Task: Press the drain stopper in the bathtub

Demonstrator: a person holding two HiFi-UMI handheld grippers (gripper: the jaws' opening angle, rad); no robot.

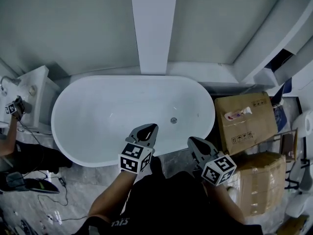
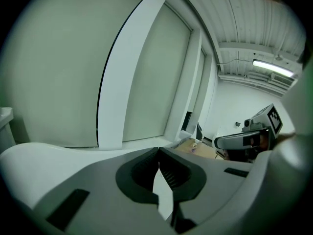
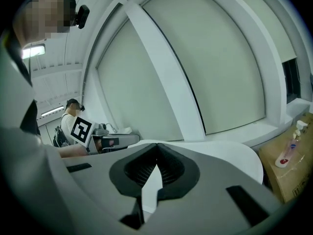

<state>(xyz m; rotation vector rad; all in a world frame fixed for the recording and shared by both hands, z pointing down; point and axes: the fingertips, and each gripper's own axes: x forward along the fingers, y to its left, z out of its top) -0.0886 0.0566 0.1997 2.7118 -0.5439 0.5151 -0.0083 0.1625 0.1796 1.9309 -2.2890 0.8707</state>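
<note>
A white oval bathtub (image 1: 98,116) fills the middle of the head view. Its small round metal drain stopper (image 1: 173,120) sits on the tub floor, right of centre. My left gripper (image 1: 152,127) hangs over the tub's near rim, its tips a little left of and short of the stopper. It is shut with nothing in it. My right gripper (image 1: 191,140) is outside the near rim, below and right of the stopper, also shut and empty. The left gripper view shows the closed left gripper (image 2: 159,150) above the tub rim (image 2: 44,155). In the right gripper view the right gripper (image 3: 157,145) points along the tub (image 3: 234,158).
Two cardboard boxes (image 1: 244,121) (image 1: 261,180) stand right of the tub, with a spray bottle (image 3: 288,153) on one. A white basin cabinet (image 1: 34,89) and another person's arm (image 1: 7,141) are at the left. A white pillar (image 1: 153,28) rises behind the tub. Cables (image 1: 44,187) lie on the floor.
</note>
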